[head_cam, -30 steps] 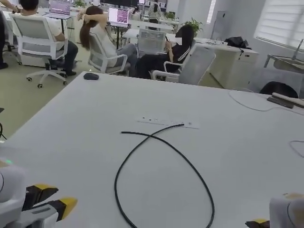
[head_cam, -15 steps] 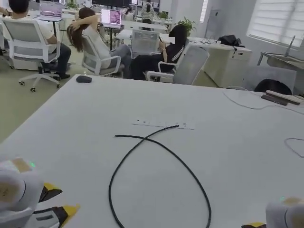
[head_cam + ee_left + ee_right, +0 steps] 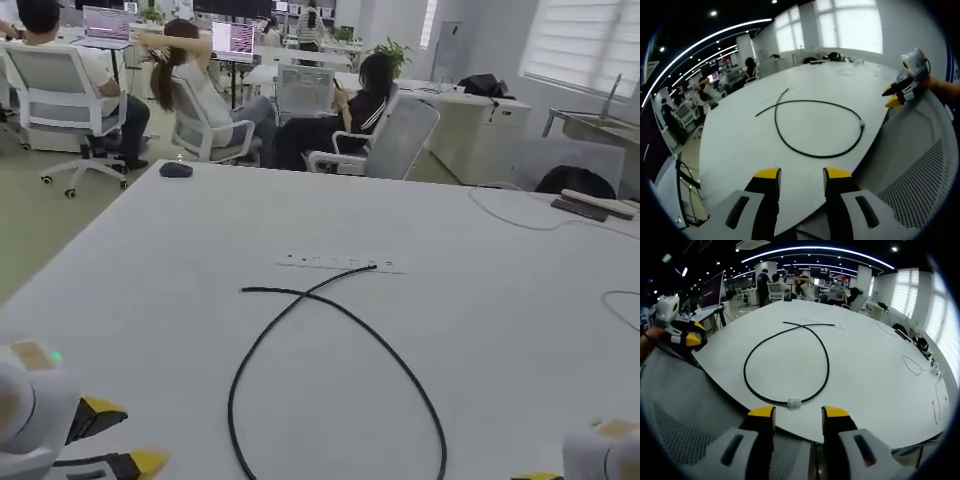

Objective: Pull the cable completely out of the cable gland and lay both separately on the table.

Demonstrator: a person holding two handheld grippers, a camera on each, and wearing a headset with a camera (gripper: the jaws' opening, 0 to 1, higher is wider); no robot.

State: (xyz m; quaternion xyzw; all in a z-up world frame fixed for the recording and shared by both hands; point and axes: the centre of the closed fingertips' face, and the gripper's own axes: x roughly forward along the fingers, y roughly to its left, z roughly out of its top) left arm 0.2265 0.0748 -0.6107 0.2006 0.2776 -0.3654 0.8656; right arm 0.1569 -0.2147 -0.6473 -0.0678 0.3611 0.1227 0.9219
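Note:
A black cable (image 3: 300,300) lies in one big crossed loop on the white table (image 3: 150,270). A small white cable gland (image 3: 793,402) sits on the cable at the near side of the loop, close to the table's edge, and appears as cable gland (image 3: 861,124) in the left gripper view. My left gripper (image 3: 801,175) hangs off the near edge, open with nothing between its jaws; it is low on the left as left gripper (image 3: 125,437). My right gripper (image 3: 799,412) is open and empty too, just short of the gland.
A white power strip (image 3: 340,264) lies just past the cable's ends. A dark mouse (image 3: 176,170) is at the far left edge, thin white wires (image 3: 520,222) at the right. Office chairs and seated people are beyond the table. A grey mesh chair back (image 3: 685,435) is below the grippers.
The head camera has tilted a little, so the picture has shifted. The cable has not moved. Both grippers stay low at the near edge.

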